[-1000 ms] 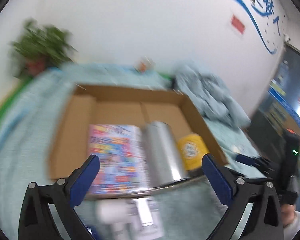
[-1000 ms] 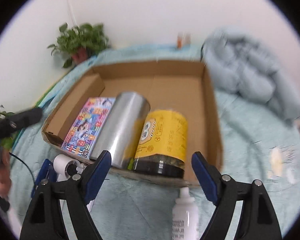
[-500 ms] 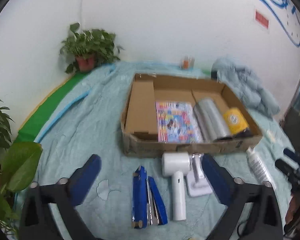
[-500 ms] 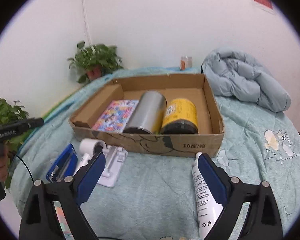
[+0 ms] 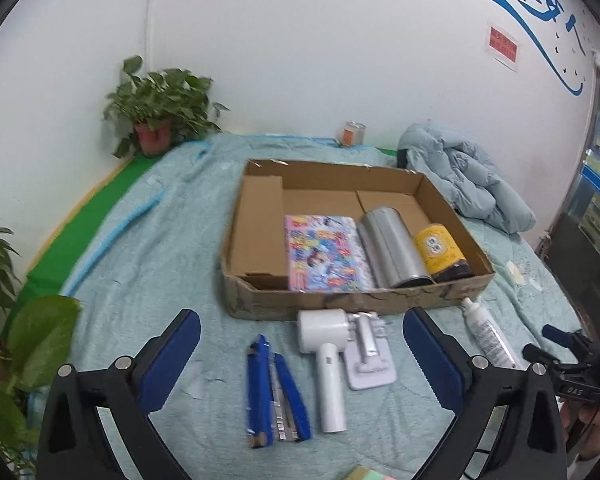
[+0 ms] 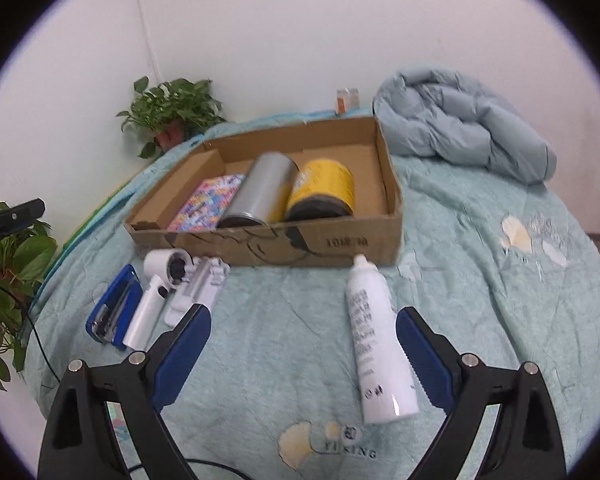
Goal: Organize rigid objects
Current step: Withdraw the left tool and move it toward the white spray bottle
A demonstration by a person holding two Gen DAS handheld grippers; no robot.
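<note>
An open cardboard box [image 5: 340,300] [image 6: 300,240] on the bed holds a colourful book [image 5: 324,256], a silver canister [image 5: 392,248] and a yellow jar [image 5: 440,252], all lying down. In front of it lie a blue stapler [image 5: 276,384], a white hair dryer [image 5: 328,360], a white holder [image 5: 368,348] and a white spray bottle [image 6: 376,340]. My left gripper [image 5: 300,314] hovers open over the stapler and dryer, holding nothing. My right gripper [image 6: 304,312] is open and empty, with the bottle lying beside its right finger.
A rolled blue quilt [image 6: 460,132] lies behind the box on the right. A potted plant [image 5: 160,112] and a small jar [image 5: 354,134] stand by the wall. More leaves [image 5: 4,320] crowd the left edge. The teal bedspread [image 6: 280,360] covers everything.
Both grippers have drawn back from the box, so the loose items in front of it now show. The right jaws have spread a little wider.
</note>
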